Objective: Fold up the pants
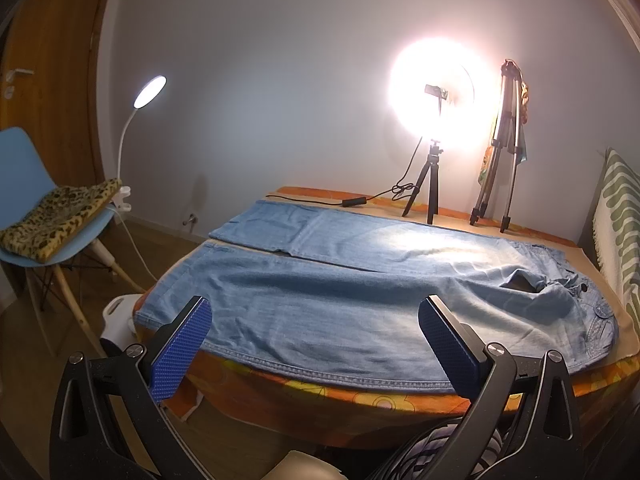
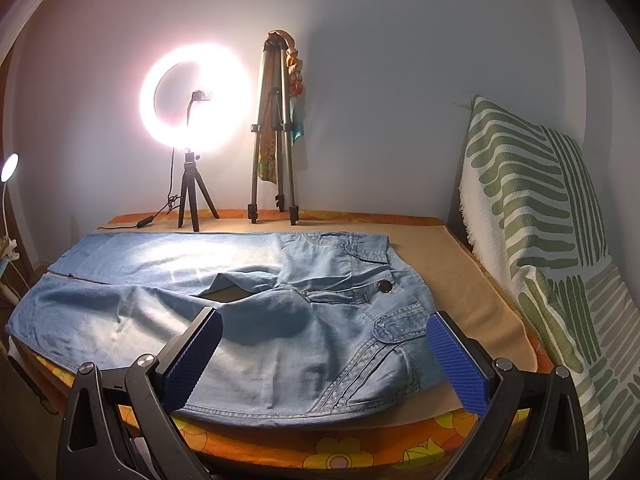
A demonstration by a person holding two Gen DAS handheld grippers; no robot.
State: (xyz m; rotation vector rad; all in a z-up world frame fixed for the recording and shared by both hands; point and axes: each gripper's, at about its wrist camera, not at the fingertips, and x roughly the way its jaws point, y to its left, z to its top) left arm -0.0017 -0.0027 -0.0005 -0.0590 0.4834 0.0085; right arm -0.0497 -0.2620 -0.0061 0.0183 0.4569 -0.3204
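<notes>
Light blue jeans point(image 1: 340, 296) lie spread flat on the table, legs to the left, waist to the right. In the right wrist view the jeans point(image 2: 240, 312) show the waistband with a dark button point(image 2: 385, 286) and front pocket. My left gripper point(image 1: 316, 336) is open and empty, hovering over the near leg's edge. My right gripper point(image 2: 324, 344) is open and empty, hovering above the hip and waist area near the table's front edge.
A lit ring light on a small tripod point(image 1: 432, 184) and a folded tripod point(image 1: 500, 152) stand at the table's back edge with a cable point(image 1: 352, 202). A blue chair with leopard cushion point(image 1: 48, 216) and a desk lamp point(image 1: 150, 90) stand left. A green-patterned cushion point(image 2: 540, 220) leans at right.
</notes>
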